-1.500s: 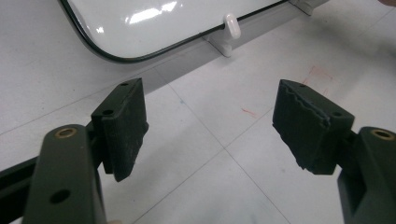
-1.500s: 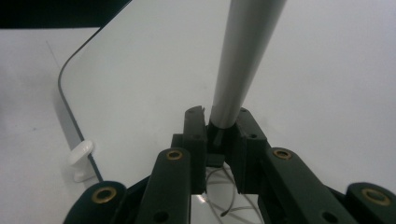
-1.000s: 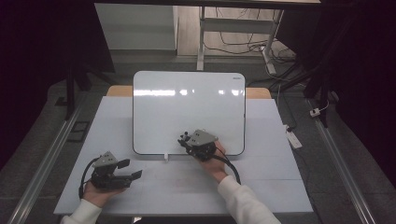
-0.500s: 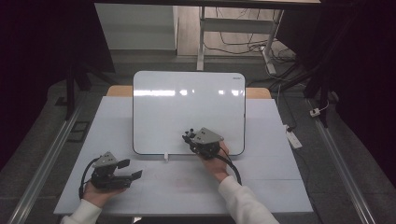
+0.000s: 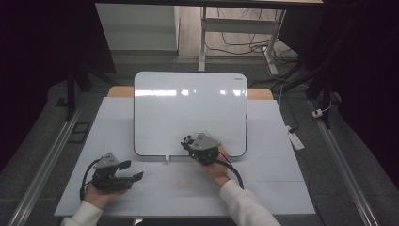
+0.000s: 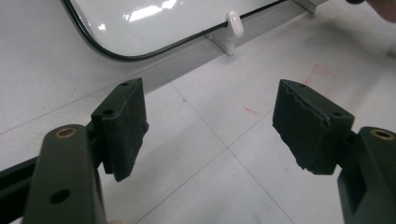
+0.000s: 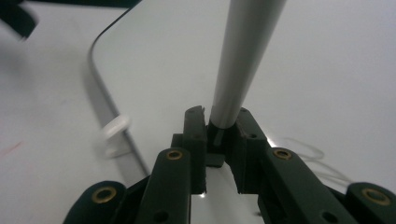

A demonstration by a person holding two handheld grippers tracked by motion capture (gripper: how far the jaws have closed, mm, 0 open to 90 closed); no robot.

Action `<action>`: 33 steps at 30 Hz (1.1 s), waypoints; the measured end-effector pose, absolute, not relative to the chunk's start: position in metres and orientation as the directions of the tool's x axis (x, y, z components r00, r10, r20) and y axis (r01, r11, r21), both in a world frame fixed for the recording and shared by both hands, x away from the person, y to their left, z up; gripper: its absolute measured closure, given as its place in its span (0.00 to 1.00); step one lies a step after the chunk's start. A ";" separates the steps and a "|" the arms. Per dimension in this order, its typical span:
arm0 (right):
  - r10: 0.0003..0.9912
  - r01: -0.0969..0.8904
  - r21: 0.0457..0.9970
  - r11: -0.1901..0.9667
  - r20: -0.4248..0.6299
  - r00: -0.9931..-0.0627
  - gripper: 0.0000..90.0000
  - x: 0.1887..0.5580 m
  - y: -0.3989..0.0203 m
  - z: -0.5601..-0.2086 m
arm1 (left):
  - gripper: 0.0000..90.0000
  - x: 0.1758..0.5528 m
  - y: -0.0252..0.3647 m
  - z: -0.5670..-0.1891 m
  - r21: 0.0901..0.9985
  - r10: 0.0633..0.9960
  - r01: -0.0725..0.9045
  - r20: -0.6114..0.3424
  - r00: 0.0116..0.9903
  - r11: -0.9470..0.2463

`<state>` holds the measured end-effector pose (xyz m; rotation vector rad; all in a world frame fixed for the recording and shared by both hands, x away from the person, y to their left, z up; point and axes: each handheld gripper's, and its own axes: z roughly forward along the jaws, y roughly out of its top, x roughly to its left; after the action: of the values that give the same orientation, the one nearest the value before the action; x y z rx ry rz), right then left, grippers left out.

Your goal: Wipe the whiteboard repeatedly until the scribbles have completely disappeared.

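Note:
A white whiteboard (image 5: 190,112) lies on the pale table (image 5: 277,188), tilted up on small white clips (image 5: 166,158). Over its lower edge, right of centre, my right gripper (image 5: 189,141) is shut on a pale grey marker (image 7: 243,56), which runs up from between the jaws over the board (image 7: 327,74). My left gripper (image 5: 132,170) rests at the table's front left, apart from the board. In the left gripper view it (image 6: 210,130) stands open with nothing between its pads, and the board's rounded corner (image 6: 154,23) and a clip (image 6: 233,25) lie beyond.
Faint red marks (image 6: 317,74) show on the tabletop near the clip. A metal rail (image 5: 42,169) runs along the table's left side and another (image 5: 348,179) along its right. A desk frame and cables (image 5: 244,42) stand behind the board.
My right gripper has shifted slightly along the whiteboard's lower edge with the marker in it. The left gripper has not moved.

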<state>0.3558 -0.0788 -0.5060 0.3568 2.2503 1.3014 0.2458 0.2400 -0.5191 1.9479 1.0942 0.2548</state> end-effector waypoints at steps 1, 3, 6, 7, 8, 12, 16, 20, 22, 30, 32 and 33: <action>0.461 -0.032 0.857 0.514 -0.308 -0.832 0.86 0.356 -0.079 -0.505 | 0.30 0.246 0.240 -0.519 0.765 0.774 0.597 -0.219 0.594 -0.242; 0.509 -0.014 0.878 0.478 -0.290 -0.811 0.87 0.362 -0.086 -0.500 | 0.30 0.245 0.241 -0.519 0.767 0.775 0.595 -0.217 0.594 -0.242; 0.569 0.018 0.904 0.426 -0.253 -0.783 0.87 0.371 -0.098 -0.494 | 0.30 0.245 0.241 -0.519 0.767 0.775 0.596 -0.219 0.592 -0.239; 0.567 0.012 0.902 0.431 -0.261 -0.781 0.86 0.370 -0.098 -0.494 | 0.30 0.246 0.241 -0.519 0.766 0.774 0.596 -0.218 0.594 -0.242; 0.557 0.012 0.896 0.444 -0.265 -0.787 0.86 0.368 -0.096 -0.495 | 0.30 0.246 0.241 -0.519 0.765 0.774 0.597 -0.218 0.594 -0.242; 0.496 -0.011 0.873 0.488 -0.287 -0.819 0.87 0.363 -0.090 -0.500 | 0.30 0.246 0.241 -0.519 0.766 0.775 0.595 -0.216 0.594 -0.243; 0.580 0.030 0.911 0.411 -0.236 -0.780 0.86 0.375 -0.105 -0.491 | 0.30 0.245 0.241 -0.518 0.767 0.776 0.596 -0.219 0.591 -0.237; 0.508 0.010 0.881 0.472 -0.262 -0.821 0.87 0.362 -0.093 -0.501 | 0.30 0.247 0.241 -0.519 0.764 0.776 0.599 -0.218 0.592 -0.242; 0.475 -0.028 0.860 0.510 -0.309 -0.824 0.86 0.357 -0.089 -0.504 | 0.30 0.246 0.241 -0.519 0.765 0.774 0.597 -0.219 0.594 -0.241; 0.538 0.023 0.882 0.470 -0.266 -0.800 0.86 0.361 -0.109 -0.500 | 0.30 0.247 0.240 -0.519 0.764 0.776 0.598 -0.218 0.592 -0.242; 0.522 0.015 0.875 0.484 -0.275 -0.808 0.86 0.358 -0.108 -0.502 | 0.30 0.247 0.240 -0.519 0.763 0.775 0.598 -0.218 0.593 -0.243; 0.517 0.007 0.871 0.491 -0.285 -0.807 0.87 0.358 -0.108 -0.502 | 0.30 0.247 0.240 -0.519 0.764 0.776 0.598 -0.218 0.592 -0.243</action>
<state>0.3577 -0.1081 -0.5020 0.4307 2.2178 1.2918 0.2466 0.2402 -0.5192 1.9493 1.0966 0.2570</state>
